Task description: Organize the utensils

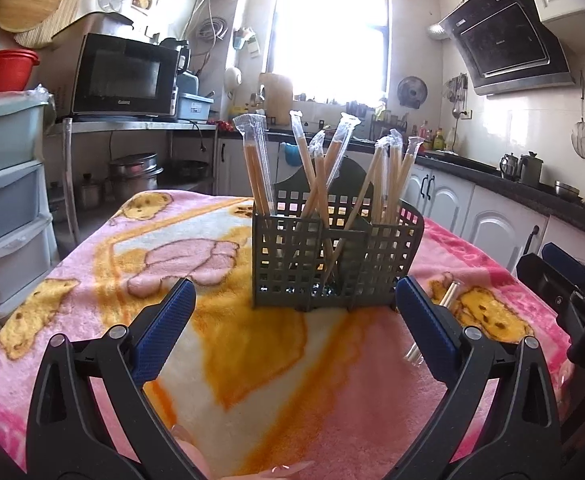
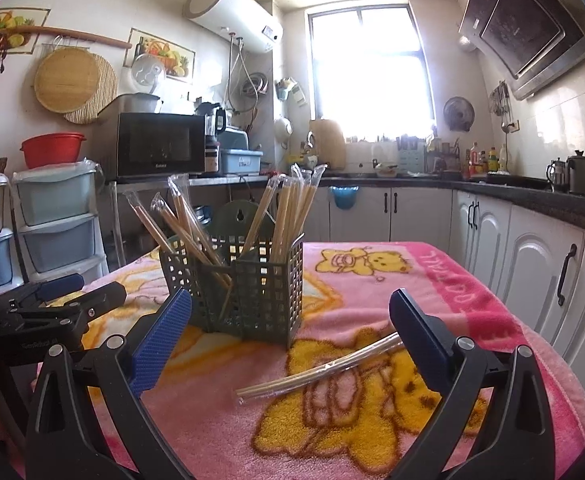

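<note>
A dark green grid utensil caddy (image 1: 334, 256) stands on the pink blanket-covered table (image 1: 220, 264) and holds several plastic-wrapped chopstick pairs (image 1: 320, 168). It also shows in the right wrist view (image 2: 248, 280). One wrapped chopstick pair (image 2: 320, 368) lies flat on the blanket to the caddy's right, partly behind my right finger; its end shows in the left wrist view (image 1: 448, 296). My left gripper (image 1: 294, 300) is open and empty just in front of the caddy. My right gripper (image 2: 288, 308) is open and empty, above the lying pair.
The right gripper body (image 1: 564, 300) sits at the right edge of the left view; the left gripper (image 2: 52, 300) sits at the left of the right view. Plastic drawers (image 1: 8, 200), a microwave (image 1: 124, 76) and white cabinets (image 2: 492, 236) surround the table.
</note>
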Action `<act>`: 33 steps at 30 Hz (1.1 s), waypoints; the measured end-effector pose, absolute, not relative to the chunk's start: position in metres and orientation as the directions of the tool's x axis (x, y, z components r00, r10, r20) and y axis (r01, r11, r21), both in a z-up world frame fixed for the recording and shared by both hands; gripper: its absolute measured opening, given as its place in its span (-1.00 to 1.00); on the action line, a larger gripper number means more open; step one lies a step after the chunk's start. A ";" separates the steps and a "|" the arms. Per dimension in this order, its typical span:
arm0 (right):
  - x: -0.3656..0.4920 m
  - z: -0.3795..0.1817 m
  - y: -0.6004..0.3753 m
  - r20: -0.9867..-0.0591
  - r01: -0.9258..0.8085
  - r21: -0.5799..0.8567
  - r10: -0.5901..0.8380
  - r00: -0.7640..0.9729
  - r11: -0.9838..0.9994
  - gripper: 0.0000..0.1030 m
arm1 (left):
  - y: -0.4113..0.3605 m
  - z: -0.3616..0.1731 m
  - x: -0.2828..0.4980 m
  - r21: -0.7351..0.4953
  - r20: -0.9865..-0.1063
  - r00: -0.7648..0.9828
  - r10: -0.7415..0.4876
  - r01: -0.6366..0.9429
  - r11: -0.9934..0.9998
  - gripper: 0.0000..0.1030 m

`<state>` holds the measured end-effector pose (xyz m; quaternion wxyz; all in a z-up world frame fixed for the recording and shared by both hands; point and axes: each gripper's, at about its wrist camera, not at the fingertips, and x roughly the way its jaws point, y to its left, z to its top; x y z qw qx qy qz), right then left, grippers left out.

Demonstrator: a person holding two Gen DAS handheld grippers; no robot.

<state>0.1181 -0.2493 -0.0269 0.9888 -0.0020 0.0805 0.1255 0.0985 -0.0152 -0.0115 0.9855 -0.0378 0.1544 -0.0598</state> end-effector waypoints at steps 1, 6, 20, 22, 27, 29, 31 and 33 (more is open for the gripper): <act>0.118 -0.027 -0.249 -0.161 -0.247 0.018 0.247 0.956 0.969 0.87 | -0.016 -0.011 0.098 -0.091 -0.299 0.946 -0.128 0.106 0.990 0.80; 0.117 -0.027 -0.251 -0.159 -0.239 0.028 0.240 0.958 0.971 0.87 | -0.015 -0.011 0.097 -0.092 -0.291 0.948 -0.131 0.109 0.990 0.80; 0.117 -0.027 -0.251 -0.156 -0.234 0.028 0.235 0.959 0.972 0.87 | -0.013 -0.010 0.094 -0.099 -0.288 0.949 -0.129 0.104 0.990 0.80; 0.117 -0.027 -0.251 -0.156 -0.233 0.028 0.234 0.960 0.972 0.87 | -0.012 -0.010 0.095 -0.100 -0.289 0.949 -0.130 0.105 0.989 0.80; 0.116 -0.027 -0.251 -0.155 -0.232 0.026 0.233 0.960 0.972 0.87 | -0.012 -0.011 0.095 -0.102 -0.289 0.948 -0.130 0.105 0.989 0.80; 0.116 -0.027 -0.251 -0.155 -0.232 0.026 0.233 0.960 0.972 0.87 | -0.012 -0.011 0.094 -0.100 -0.288 0.949 -0.130 0.105 0.989 0.80; 0.116 -0.027 -0.251 -0.155 -0.232 0.027 0.233 0.960 0.972 0.87 | -0.012 -0.011 0.095 -0.101 -0.289 0.949 -0.129 0.104 0.989 0.80; 0.116 -0.027 -0.251 -0.153 -0.231 0.027 0.232 0.961 0.973 0.87 | -0.012 -0.011 0.094 -0.102 -0.288 0.949 -0.130 0.105 0.989 0.80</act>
